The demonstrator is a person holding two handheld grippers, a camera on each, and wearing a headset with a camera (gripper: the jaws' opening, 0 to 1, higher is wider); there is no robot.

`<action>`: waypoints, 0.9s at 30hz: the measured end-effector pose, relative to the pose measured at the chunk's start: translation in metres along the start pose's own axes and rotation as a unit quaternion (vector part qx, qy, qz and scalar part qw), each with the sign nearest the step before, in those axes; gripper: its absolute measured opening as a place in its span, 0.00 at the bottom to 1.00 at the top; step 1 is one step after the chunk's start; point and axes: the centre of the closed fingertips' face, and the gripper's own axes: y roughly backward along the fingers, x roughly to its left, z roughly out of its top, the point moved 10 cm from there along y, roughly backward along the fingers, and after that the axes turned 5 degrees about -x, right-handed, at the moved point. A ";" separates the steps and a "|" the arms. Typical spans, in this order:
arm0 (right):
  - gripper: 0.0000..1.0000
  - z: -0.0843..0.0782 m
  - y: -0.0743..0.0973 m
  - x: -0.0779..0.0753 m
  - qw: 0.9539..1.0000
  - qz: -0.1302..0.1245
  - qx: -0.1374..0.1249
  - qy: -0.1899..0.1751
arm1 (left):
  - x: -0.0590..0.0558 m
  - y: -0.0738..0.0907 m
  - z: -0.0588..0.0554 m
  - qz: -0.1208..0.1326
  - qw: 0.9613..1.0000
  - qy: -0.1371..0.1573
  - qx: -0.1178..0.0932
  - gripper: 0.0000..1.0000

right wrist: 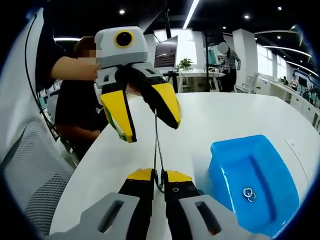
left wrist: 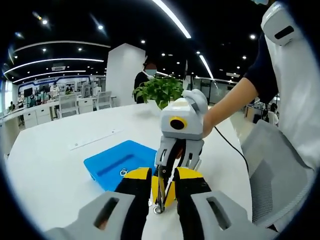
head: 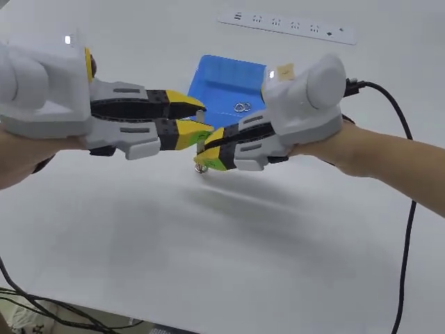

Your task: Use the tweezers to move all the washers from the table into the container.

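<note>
nearest, low in the middle of the right gripper view, the right gripper point(right wrist: 160, 182) is clenched on the base of the tweezers point(right wrist: 156, 142). their thin legs run up the frame toward the left gripper point(right wrist: 151, 131). that one is released, its yellow jaws spread to either side of the tweezer legs and, as far as i can tell, not pressing them. at the tweezer tips, just left of centre in the head view, sits one small washer point(head: 201, 168). whether it is pinched or merely lying on the table point(head: 229, 236) i cannot tell. farther back, upper centre, the blue container point(head: 215, 80) already holds two washers point(head: 241, 106). i judge the job well begun: two are in, and at least this one is left to carry over.
</note>
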 end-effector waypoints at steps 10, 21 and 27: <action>0.08 0.019 0.016 0.013 1.000 -0.019 -0.021 0.004 | -0.016 0.013 0.004 0.041 0.994 0.079 -0.058 0.47; 0.08 0.046 0.053 0.003 0.996 -0.059 -0.064 0.007 | -0.034 0.022 0.007 0.081 0.989 0.096 -0.084 0.71; 0.08 0.049 0.068 -0.012 0.993 -0.091 -0.070 0.007 | -0.035 0.029 -0.001 0.094 0.986 0.105 -0.092 0.77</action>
